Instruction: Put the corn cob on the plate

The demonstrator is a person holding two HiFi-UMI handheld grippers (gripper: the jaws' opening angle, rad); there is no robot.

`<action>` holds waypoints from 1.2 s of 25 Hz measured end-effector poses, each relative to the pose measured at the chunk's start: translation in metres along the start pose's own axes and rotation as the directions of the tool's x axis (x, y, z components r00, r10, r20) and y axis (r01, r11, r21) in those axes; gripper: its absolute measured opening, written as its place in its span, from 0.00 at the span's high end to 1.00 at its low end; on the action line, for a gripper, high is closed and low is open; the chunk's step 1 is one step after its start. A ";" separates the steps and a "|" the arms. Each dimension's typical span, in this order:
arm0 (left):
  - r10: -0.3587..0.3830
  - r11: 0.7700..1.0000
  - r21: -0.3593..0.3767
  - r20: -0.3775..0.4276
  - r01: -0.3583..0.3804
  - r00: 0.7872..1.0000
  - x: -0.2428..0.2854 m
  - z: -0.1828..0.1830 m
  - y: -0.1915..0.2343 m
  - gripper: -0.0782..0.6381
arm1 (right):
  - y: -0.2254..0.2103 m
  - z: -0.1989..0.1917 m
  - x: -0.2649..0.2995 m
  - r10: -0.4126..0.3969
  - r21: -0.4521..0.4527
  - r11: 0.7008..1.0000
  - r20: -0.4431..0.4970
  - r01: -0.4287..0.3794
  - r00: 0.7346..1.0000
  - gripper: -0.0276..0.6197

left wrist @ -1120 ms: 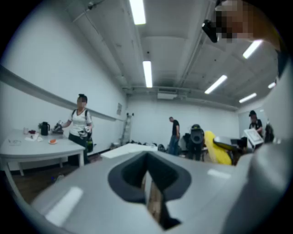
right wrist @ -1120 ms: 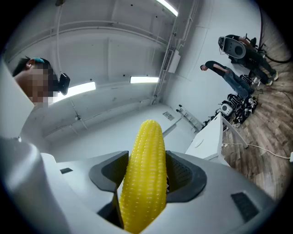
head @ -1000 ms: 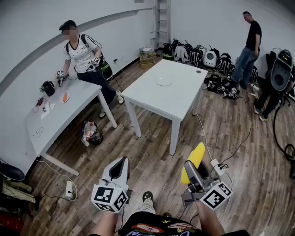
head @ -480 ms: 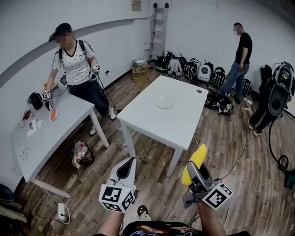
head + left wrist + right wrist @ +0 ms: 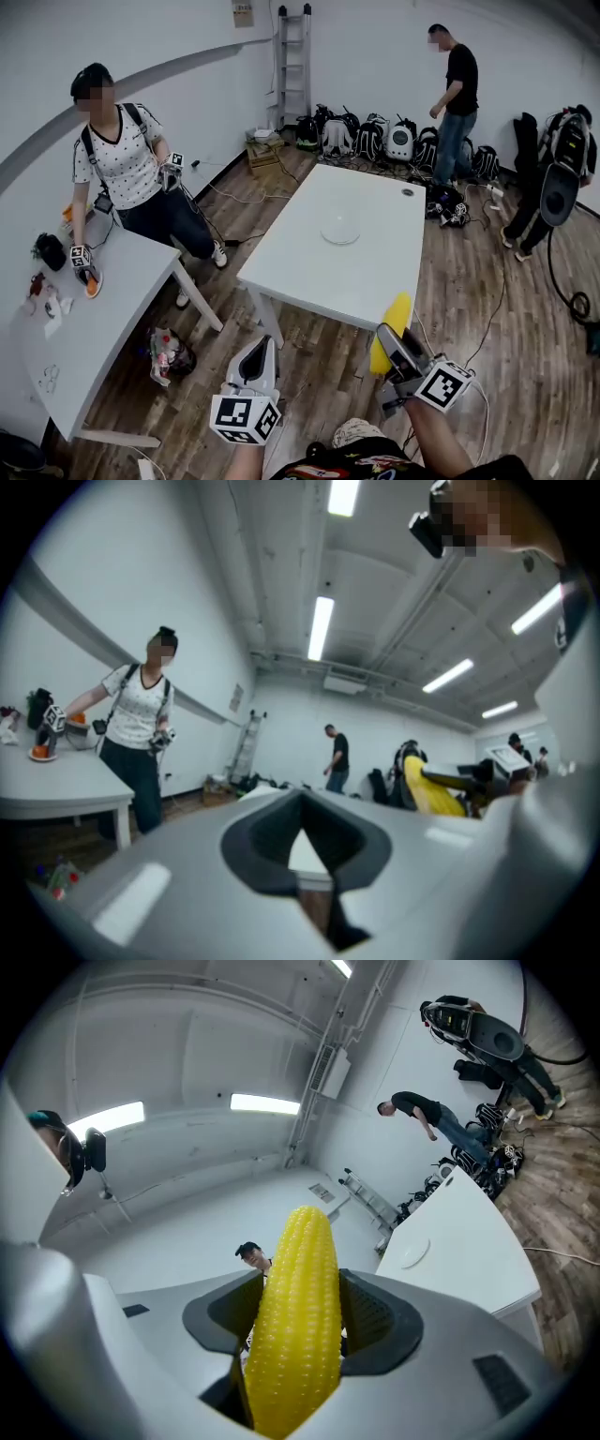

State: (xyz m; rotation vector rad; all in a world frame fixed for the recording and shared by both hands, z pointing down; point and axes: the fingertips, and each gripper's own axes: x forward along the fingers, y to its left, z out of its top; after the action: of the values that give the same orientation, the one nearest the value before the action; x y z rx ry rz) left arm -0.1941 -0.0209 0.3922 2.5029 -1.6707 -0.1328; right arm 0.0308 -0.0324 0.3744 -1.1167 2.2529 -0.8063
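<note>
Corn: upright, clamped in right tongs
Plate: well ahead, on table
Left tongs: closed, empty

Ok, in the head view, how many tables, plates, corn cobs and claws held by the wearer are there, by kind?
White rectangular tables: 2
Round pale plate: 1
Yellow corn cob, clamped in the right claw: 1
Wearer's claws, counting the left claw: 2
Total: 6
</note>
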 end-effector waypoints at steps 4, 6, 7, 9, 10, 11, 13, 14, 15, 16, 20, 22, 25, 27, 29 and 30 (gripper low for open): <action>-0.022 0.999 0.024 -0.034 0.022 0.999 0.036 -0.001 0.020 0.90 | -0.040 0.002 0.035 -0.065 -0.007 0.998 -0.009 0.065 0.998 0.55; -0.017 0.999 0.047 -0.027 0.018 0.999 0.056 0.003 0.033 0.90 | -0.056 0.008 0.061 -0.059 -0.013 0.998 -0.004 0.059 0.998 0.55; -0.012 0.998 0.059 -0.022 0.013 1.000 0.067 0.005 0.041 0.90 | -0.064 0.011 0.077 -0.051 -0.015 0.999 0.001 0.051 0.999 0.55; -0.008 0.997 0.073 -0.021 0.010 1.000 0.094 0.008 0.057 0.90 | -0.087 0.019 0.108 -0.070 -0.025 0.997 0.007 0.070 0.998 0.55; -0.008 0.997 0.076 -0.025 0.010 1.000 0.109 0.009 0.065 0.90 | -0.100 0.023 0.124 -0.086 -0.035 0.996 0.004 0.086 0.996 0.55; -0.006 0.997 0.078 -0.028 0.008 1.000 0.126 0.010 0.071 0.90 | -0.113 0.027 0.139 -0.101 -0.045 0.994 -0.003 0.101 0.995 0.55; -0.002 0.997 0.081 -0.021 0.003 1.000 0.162 0.015 0.082 0.90 | -0.137 0.038 0.171 -0.123 -0.057 0.991 -0.025 0.122 0.992 0.55; -0.003 0.997 0.083 -0.014 0.004 1.000 0.181 0.017 0.086 0.90 | -0.150 0.043 0.187 -0.130 -0.065 0.990 -0.038 0.128 0.991 0.55; -0.008 0.996 0.085 -0.007 0.009 1.000 0.201 0.019 0.089 0.90 | -0.162 0.048 0.202 -0.137 -0.077 0.988 -0.051 0.132 0.989 0.55; -0.014 0.996 0.086 -0.004 0.015 1.000 0.220 0.020 0.091 0.90 | -0.176 0.052 0.216 -0.144 -0.092 0.986 -0.063 0.138 0.988 0.55; -0.035 0.996 0.081 0.000 0.035 0.999 0.280 0.018 0.097 0.90 | -0.235 0.057 0.264 -0.200 -0.162 0.971 -0.136 0.177 0.970 0.55; -0.043 0.996 0.084 0.000 0.043 0.999 0.302 0.018 0.101 0.90 | -0.264 0.057 0.290 -0.238 -0.206 0.958 -0.177 0.200 0.955 0.55; -0.056 0.996 0.073 -0.030 0.058 0.998 0.329 0.015 0.110 0.90 | -0.301 0.056 0.327 -0.306 -0.271 0.931 -0.220 0.243 0.926 0.55; -0.065 0.996 0.053 -0.053 0.067 0.997 0.341 0.010 0.116 0.90 | -0.323 0.050 0.341 -0.363 -0.335 0.902 -0.248 0.272 0.898 0.55; -0.072 0.996 0.040 -0.066 0.075 0.995 0.354 0.009 0.123 0.90 | -0.343 0.044 0.354 -0.409 -0.362 0.882 -0.273 0.301 0.871 0.55; -0.076 0.996 0.036 -0.072 0.078 0.995 0.361 0.010 0.127 0.90 | -0.352 0.041 0.362 -0.427 -0.370 0.875 -0.286 0.312 0.858 0.55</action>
State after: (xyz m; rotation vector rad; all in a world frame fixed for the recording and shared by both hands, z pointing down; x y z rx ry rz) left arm -0.1728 -0.4029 0.4018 2.5689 -1.5654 -0.0194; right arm 0.0486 -0.5146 0.5291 -1.7222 2.5681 -0.8824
